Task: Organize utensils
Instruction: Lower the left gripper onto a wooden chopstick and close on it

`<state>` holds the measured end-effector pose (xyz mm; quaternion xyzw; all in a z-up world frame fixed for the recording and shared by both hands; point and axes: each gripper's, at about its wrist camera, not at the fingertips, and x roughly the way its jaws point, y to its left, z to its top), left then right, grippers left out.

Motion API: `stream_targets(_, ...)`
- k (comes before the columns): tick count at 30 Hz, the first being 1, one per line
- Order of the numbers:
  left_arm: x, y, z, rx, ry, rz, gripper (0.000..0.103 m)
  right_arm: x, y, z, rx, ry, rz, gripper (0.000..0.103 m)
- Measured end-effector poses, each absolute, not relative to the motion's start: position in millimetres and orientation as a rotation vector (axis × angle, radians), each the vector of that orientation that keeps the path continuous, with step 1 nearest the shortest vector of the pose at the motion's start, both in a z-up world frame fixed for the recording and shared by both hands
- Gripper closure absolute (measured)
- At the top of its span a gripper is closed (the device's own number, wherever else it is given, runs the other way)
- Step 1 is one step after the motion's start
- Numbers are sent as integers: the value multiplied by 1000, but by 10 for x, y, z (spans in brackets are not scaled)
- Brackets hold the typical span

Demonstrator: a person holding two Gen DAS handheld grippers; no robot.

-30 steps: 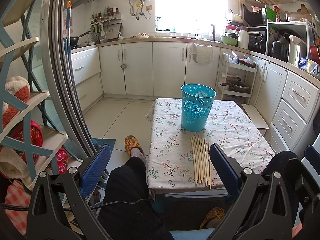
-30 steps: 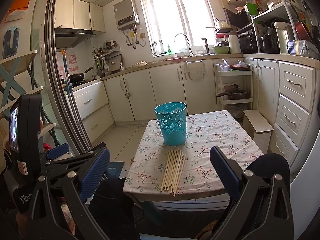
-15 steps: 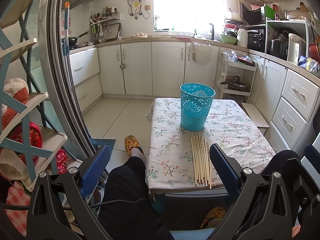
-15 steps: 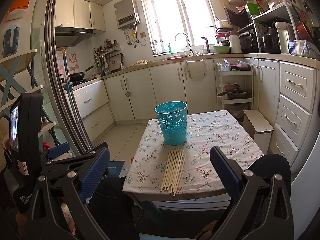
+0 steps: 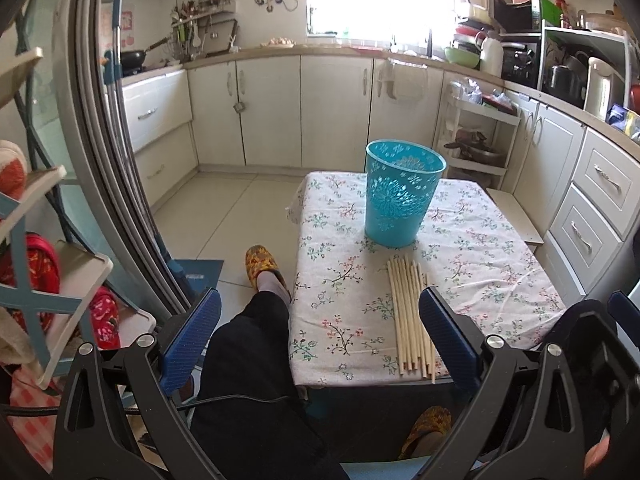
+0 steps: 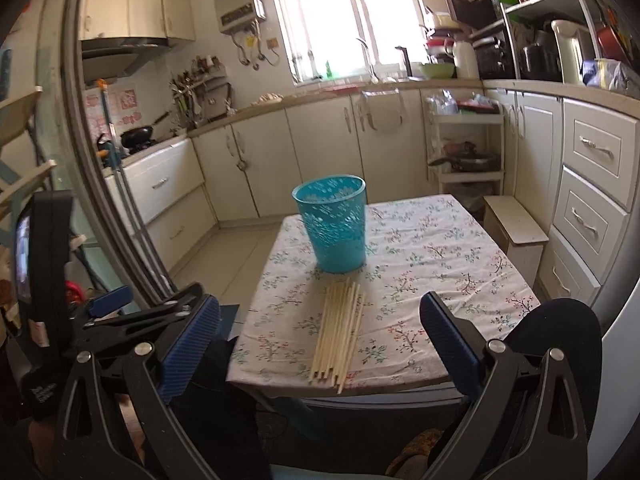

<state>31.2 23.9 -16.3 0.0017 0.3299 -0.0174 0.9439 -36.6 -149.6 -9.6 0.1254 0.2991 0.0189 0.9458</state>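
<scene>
Several pale wooden chopsticks (image 5: 410,318) lie side by side near the front edge of a small table with a floral cloth (image 5: 340,264). They also show in the right wrist view (image 6: 339,334). A teal openwork bucket (image 5: 402,192) stands upright behind them, also in the right wrist view (image 6: 332,224). My left gripper (image 5: 320,338) is open and empty, held before the table's front left corner. My right gripper (image 6: 320,338) is open and empty, in front of the chopsticks' near ends.
The person's dark-trousered legs (image 5: 256,380) and a patterned slipper (image 5: 262,266) are left of the table. A shelf rack (image 5: 44,264) stands at far left. Kitchen cabinets (image 5: 600,200) run behind and along the right. A small white stool (image 6: 514,232) sits right of the table.
Both grippers have come slightly closer to the table. The right wrist view has tilted down and swung a little left. Nothing on the table has moved.
</scene>
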Motion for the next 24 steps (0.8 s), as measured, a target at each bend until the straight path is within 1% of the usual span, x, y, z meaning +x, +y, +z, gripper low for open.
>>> stream_targets(4,601,256,-315,-7,716,-23,8,77,-1616,-409,272,702,27,7)
stream_targets(5,676,259,-365,-8,729,-21,8,210,-1640,-527,275,732,29,10)
stream_targets(6,758,257,-421,-7,746,-19,8,304,-1658,-632,276,755,35,21)
stream_targets(7,840,251,-485,-7,763,-17,8,417,-1664,-745,273,786,43,27)
stream_targets(9,965,226,-591,-3,789,-10,8,662,-1675,-1000,272,849,54,44)
stream_targets(10,1033,210,-648,4,803,-6,8,774,-1680,-1121,268,873,57,48)
stream_targets(12,1144,181,-753,14,824,-4,8,971,-1694,-1336,261,928,54,60)
stream_targets(13,1214,163,-806,19,837,-5,8,1060,-1703,-1448,265,954,54,62)
stream_targets(14,1277,138,-854,23,850,-5,8,1144,-1711,-1558,273,983,54,68)
stream_targets(15,1339,108,-894,27,864,-7,8,1191,-1723,-1629,282,1003,57,72)
stream_targets(16,1391,81,-937,30,873,-9,8,1236,-1721,-1695,294,1021,61,72)
stream_targets(18,1495,23,-1029,38,895,-13,8,1286,-1704,-1776,293,1043,64,77)
stream_targets(22,1683,-87,-1204,49,938,-26,8,1319,-1651,-1907,244,1084,58,82)
stream_targets(24,1776,-134,-1288,51,956,-36,8,1328,-1641,-1907,214,1082,58,87)
